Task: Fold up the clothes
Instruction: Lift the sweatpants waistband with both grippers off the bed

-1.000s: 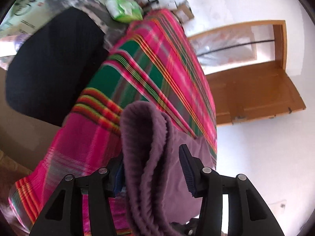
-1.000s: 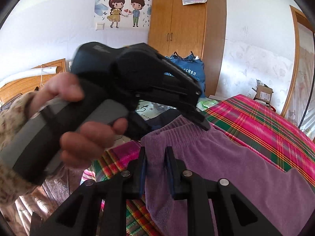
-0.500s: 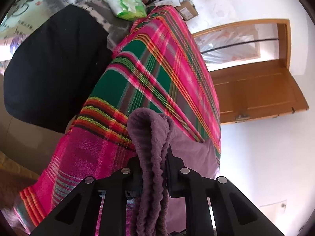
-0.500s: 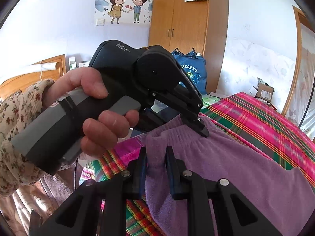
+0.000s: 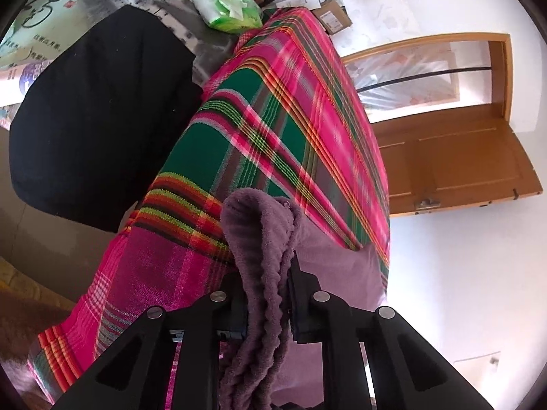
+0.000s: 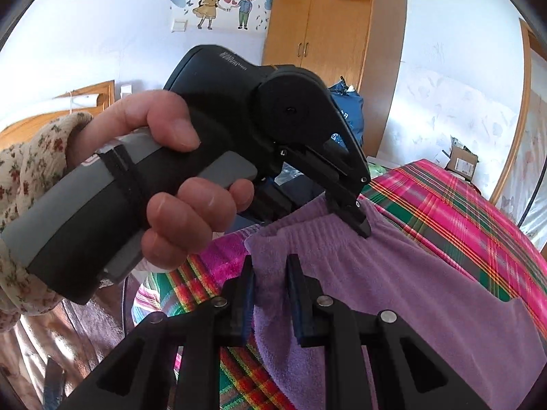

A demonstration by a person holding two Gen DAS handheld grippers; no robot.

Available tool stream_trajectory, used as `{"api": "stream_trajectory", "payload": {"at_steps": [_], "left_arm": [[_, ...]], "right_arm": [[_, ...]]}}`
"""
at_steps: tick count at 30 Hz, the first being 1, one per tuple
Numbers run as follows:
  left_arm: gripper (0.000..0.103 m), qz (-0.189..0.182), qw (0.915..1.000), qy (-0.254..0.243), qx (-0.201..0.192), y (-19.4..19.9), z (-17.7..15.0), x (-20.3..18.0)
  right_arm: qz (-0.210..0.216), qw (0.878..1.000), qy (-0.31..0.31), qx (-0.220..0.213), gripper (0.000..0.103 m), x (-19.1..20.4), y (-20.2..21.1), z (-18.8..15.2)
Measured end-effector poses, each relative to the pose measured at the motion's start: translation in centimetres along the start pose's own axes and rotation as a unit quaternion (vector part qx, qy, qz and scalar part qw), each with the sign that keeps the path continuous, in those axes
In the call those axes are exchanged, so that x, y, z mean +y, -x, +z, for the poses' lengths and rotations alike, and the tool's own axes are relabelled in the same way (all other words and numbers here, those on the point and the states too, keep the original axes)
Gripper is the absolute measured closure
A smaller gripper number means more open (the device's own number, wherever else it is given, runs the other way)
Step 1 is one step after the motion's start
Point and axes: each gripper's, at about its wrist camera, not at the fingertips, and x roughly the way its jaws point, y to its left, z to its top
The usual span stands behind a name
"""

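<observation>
Between the pads of the left gripper (image 5: 266, 294) bunches the ribbed waistband of the purple trousers (image 6: 393, 290), pinched tight; the right gripper (image 6: 270, 294) clamps the same waistband. The trousers lie on a plaid blanket (image 5: 273, 130). The person's left hand (image 6: 171, 177) blocks the right view, and a black garment (image 5: 95, 112) lies beside the blanket.

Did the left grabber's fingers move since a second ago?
Yes. The left gripper closed its spread fingers inward onto the purple garment, which now sits pinched between them over the plaid bedspread.

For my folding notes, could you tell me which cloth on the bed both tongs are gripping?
The purple ribbed garment, pinched at its waistband by the left tongs and right tongs; the black garment lies untouched.
</observation>
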Motion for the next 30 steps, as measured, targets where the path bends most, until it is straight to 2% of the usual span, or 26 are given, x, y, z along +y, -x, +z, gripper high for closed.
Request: {"api": "stream_trajectory", "payload": {"at_steps": [7, 18, 30], "left_arm": [[0.086, 0.016, 0.9998, -0.007, -0.009, 0.4, -0.1, -1.4], [0.086, 0.035, 0.9985, -0.030, -0.030, 0.8, -0.9, -5.3], [0.086, 0.024, 0.9968, -0.068, -0.036, -0.6, -3.1, -11.5]], "right_arm": [[0.009, 1.000, -0.020, -0.016, 0.085, -1.5, 1.0, -0.1], [0.011, 0.997, -0.059, -0.053, 0.085, -3.8, 5.0, 0.2], [-0.014, 0.990, -0.102, -0.092, 0.085, -7.5, 11.2, -0.6]]}}
